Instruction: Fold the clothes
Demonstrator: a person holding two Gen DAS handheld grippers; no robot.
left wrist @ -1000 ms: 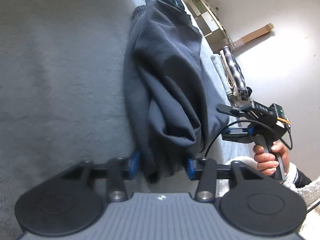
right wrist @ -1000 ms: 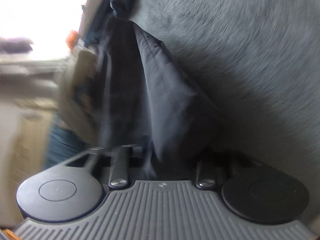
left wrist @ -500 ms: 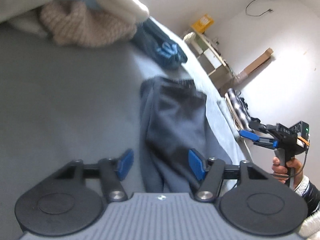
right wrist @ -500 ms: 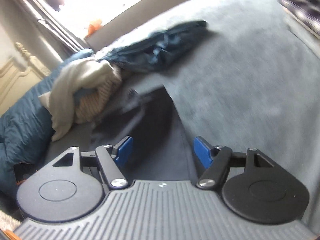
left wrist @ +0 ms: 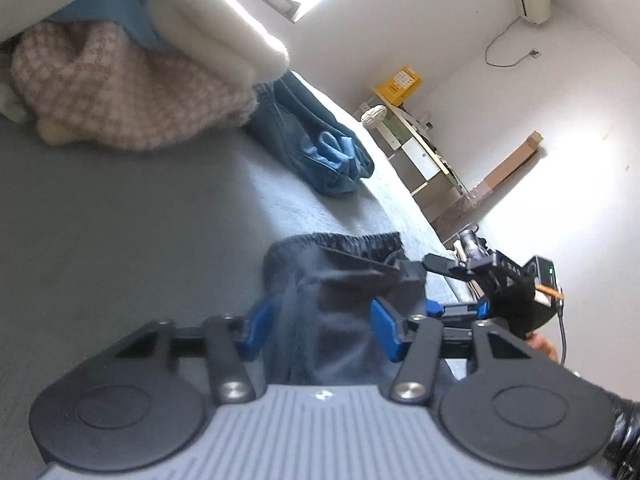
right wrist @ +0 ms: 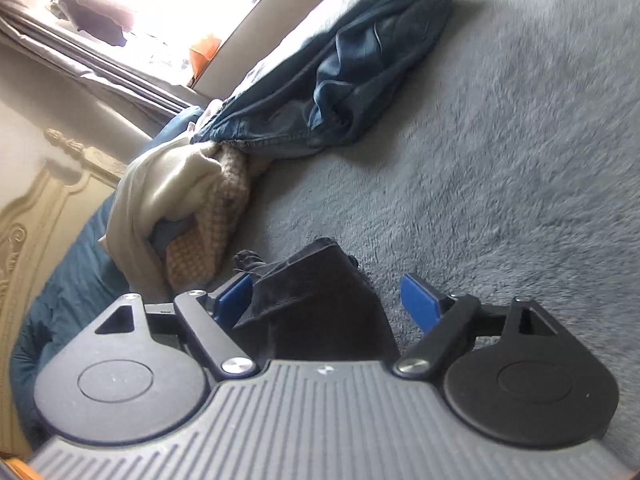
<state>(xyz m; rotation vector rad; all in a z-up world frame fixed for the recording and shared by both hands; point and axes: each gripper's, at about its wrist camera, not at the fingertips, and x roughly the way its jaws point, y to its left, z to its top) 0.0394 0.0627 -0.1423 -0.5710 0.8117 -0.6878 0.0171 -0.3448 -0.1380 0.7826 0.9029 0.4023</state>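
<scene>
**Dark garment on the grey bed cover, lying between both sets of open jaws**

The dark garment [left wrist: 336, 280] lies on the grey bed cover [left wrist: 120, 220], its gathered elastic edge turned toward the far end of the bed; in the right wrist view the same cloth [right wrist: 320, 304] rises in a rumpled fold.

The left gripper [left wrist: 316, 330] hangs over the garment with its jaws about half apart and closing; the cloth runs between the blue pads [left wrist: 386, 328], touching or just beside the left one and clear of the right one, so nothing is clamped.

The right gripper [right wrist: 332, 300] has its jaws wide and opening; the fold sits between them against the left-hand pad [right wrist: 234, 298], while the right-hand pad stands well apart from it; it grips nothing. From the left wrist view this tool [left wrist: 436, 288] reaches in at the garment's right edge, with part of a hand [left wrist: 542, 346] showing behind it.

Farther up the bed lie blue jeans [right wrist: 360, 80] in a crumpled heap; beside them a checked knit [left wrist: 120, 100] under a cream garment [right wrist: 160, 192].

No container holds any of the clothes; a pale shelf unit [left wrist: 420, 156] stands by the wall, its contents too small to tell.
</scene>
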